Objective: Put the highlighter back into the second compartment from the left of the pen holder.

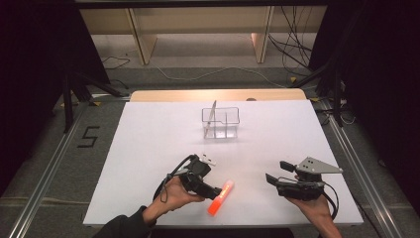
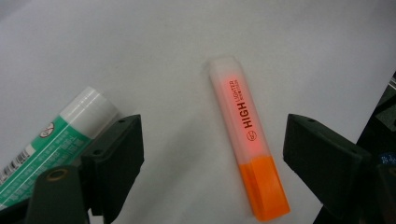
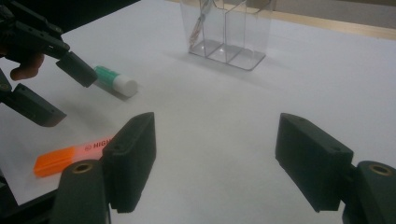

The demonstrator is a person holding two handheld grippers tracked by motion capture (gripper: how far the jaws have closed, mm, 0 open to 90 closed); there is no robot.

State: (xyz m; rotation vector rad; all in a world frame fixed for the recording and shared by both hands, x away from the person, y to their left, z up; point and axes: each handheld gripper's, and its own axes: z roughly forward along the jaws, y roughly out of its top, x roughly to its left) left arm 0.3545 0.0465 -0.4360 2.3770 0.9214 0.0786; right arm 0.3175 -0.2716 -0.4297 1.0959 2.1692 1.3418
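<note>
While the left tool (image 1: pixel 218 191) hangs with jaws wide over it, the highlighter (image 2: pixel 247 140) lies flat on the white tabletop (image 1: pixel 148 139), low in the high view. It looks light, rigid and smooth-sided, likely slippery; gripping across the translucent barrel at mid-length seems safest. The right tool (image 3: pixel 215 163) is wide and empty.

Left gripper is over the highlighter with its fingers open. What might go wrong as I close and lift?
1. The highlighter lies slanted between the left gripper's open fingers, so closing may twist or push it away rather than clamp it.
2. The green glue stick sits right beside one finger and may get nudged.
</note>
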